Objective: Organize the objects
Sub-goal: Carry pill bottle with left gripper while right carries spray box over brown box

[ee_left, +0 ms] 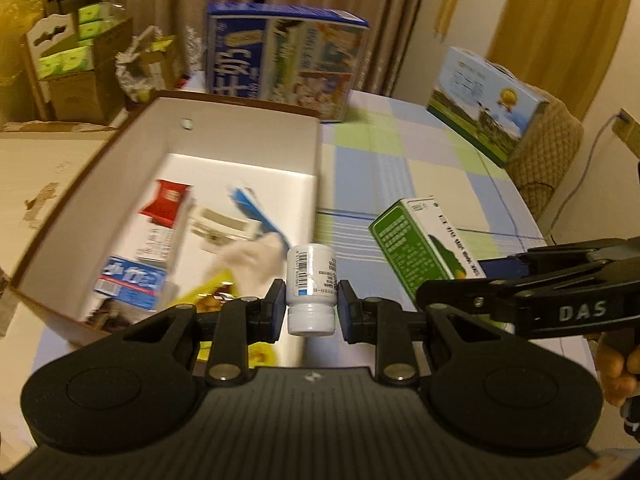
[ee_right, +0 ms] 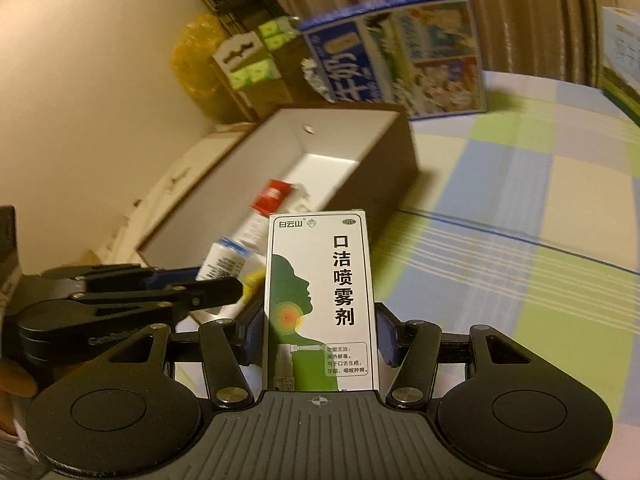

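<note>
The left gripper [ee_left: 311,307] is clamped on a small white bottle [ee_left: 310,290], long axis pointing 12 to 6 o'clock, cap toward 6, barcode label at its left; it hangs by the near right corner of the open cardboard box [ee_left: 248,136]. The right gripper [ee_right: 319,335] grasps a green-and-white carton [ee_right: 320,300], upright with its long axis 12 to 6, printed "口洁喷雾剂" and "白云山". At 11 o'clock behind stands a blue milk carton [ee_right: 400,52] on the checked tablecloth [ee_right: 520,184].
</note>
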Available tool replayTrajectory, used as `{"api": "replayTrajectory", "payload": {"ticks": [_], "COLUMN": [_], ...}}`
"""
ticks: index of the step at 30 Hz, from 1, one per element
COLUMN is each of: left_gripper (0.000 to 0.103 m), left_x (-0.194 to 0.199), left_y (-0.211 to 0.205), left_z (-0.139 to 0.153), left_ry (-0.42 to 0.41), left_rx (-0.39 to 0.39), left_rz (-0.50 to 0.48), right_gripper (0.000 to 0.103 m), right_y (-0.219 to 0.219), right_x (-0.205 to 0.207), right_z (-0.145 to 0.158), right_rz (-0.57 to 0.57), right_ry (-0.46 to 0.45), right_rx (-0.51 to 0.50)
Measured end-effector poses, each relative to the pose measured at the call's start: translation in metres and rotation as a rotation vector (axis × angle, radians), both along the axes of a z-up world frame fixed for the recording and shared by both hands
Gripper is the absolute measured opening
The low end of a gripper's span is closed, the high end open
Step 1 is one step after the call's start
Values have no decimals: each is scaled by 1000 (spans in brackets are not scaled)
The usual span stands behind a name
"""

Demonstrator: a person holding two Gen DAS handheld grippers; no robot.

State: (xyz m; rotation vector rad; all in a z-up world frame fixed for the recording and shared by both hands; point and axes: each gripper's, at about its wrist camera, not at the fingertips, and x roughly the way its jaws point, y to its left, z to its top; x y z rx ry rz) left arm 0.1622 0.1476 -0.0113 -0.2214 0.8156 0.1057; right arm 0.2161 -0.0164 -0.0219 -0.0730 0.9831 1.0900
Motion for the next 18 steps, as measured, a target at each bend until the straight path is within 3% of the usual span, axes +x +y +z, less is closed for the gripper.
{"api": "replayTrajectory", "payload": {"ticks": [9, 18], "left_gripper": [22, 22], "left_x": [-19, -7], "left_y": [53, 95], "left_z": [5, 7], "left_ry": [0, -2], "left_rx": [22, 49], "left_rz": [71, 91], "right_gripper": [52, 52], "right_y": [48, 98], "right_x": [-17, -18], "right_z": [7, 2], "right_rz": [40, 40], "right_ry": [33, 24], "right_rx": [54, 54]}}
